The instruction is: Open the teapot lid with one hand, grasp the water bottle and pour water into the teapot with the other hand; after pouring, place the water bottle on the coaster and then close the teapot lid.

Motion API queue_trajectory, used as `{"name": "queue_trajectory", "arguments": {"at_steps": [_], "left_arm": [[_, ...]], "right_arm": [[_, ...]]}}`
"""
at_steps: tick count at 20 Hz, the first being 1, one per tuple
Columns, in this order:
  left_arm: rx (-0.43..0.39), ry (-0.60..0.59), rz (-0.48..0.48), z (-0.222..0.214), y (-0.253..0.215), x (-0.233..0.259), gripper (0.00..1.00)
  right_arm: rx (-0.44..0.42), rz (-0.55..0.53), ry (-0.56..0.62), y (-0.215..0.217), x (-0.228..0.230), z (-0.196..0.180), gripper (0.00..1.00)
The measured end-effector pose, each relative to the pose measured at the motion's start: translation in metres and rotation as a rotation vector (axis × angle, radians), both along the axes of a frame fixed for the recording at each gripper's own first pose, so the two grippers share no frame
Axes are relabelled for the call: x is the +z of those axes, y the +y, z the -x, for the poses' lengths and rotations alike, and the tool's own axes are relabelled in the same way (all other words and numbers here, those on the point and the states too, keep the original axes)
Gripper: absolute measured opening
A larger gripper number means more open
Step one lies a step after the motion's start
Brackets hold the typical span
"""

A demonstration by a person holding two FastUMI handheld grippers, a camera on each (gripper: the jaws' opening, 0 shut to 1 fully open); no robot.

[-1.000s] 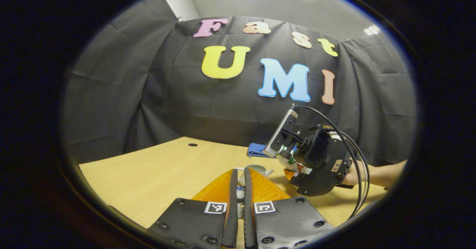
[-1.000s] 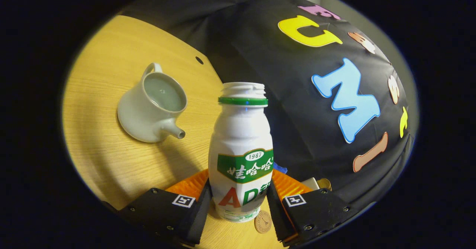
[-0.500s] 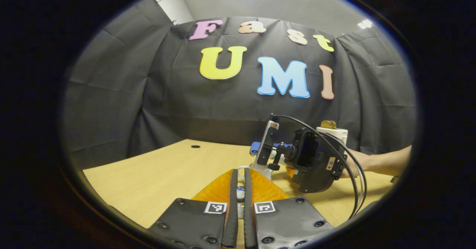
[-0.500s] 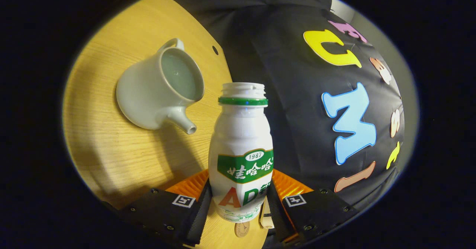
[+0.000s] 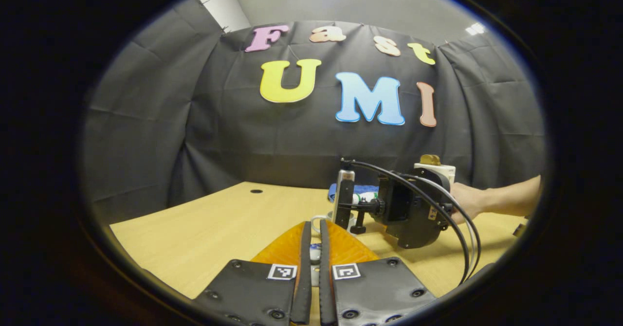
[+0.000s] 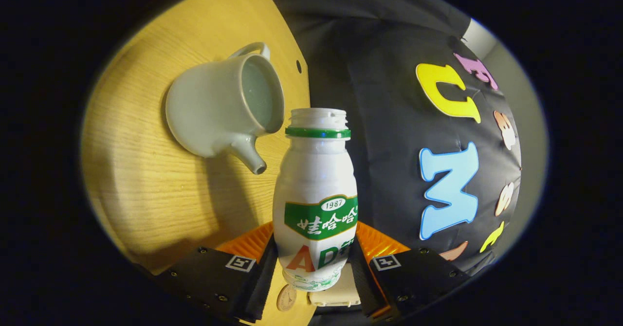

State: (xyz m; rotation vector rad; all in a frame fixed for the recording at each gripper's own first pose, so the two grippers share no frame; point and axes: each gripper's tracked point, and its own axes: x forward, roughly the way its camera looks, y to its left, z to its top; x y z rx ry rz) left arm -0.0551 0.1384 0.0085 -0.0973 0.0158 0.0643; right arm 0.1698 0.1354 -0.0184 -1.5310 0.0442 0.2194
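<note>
white bottle [image 6: 315, 204] between right tongs [image 6: 314, 267], beside open teapot [image 6: 224, 109]

Black hand-held gripper [image 5: 311, 267]; square markers; looping cables [image 5: 457, 228].

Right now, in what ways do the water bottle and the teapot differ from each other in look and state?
The water bottle is tall and narrow, with a printed label and a green neck ring; the teapot is squat, plain pale ceramic with a spout and a handle. The water bottle is clamped in the right gripper, while the teapot stands free on the wooden table. Both are open on top.
</note>
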Motion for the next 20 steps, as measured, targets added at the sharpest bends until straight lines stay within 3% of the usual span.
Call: {"name": "queue_trajectory", "arguments": {"at_steps": [2,9,14,15,20], "left_arm": [[-0.001,-0.002,0.001,0.001,0.000,0.000,0.13],[0.002,0.007,-0.006,0.002,0.000,-0.002,0.17],[-0.001,0.013,-0.005,0.001,-0.001,-0.005,0.12],[-0.003,0.015,-0.007,0.001,-0.001,-0.005,0.17],[0.001,0.022,-0.006,0.001,0.000,-0.008,0.17]], "right_arm": [[0.013,0.038,-0.019,0.001,0.003,-0.001,0.72],[0.040,0.127,-0.043,0.004,0.008,-0.001,0.72],[0.057,0.194,-0.071,0.005,0.013,-0.003,0.72],[0.063,0.202,-0.073,0.006,0.013,-0.003,0.72],[0.087,0.249,-0.106,0.011,0.017,0.001,0.72]]}}
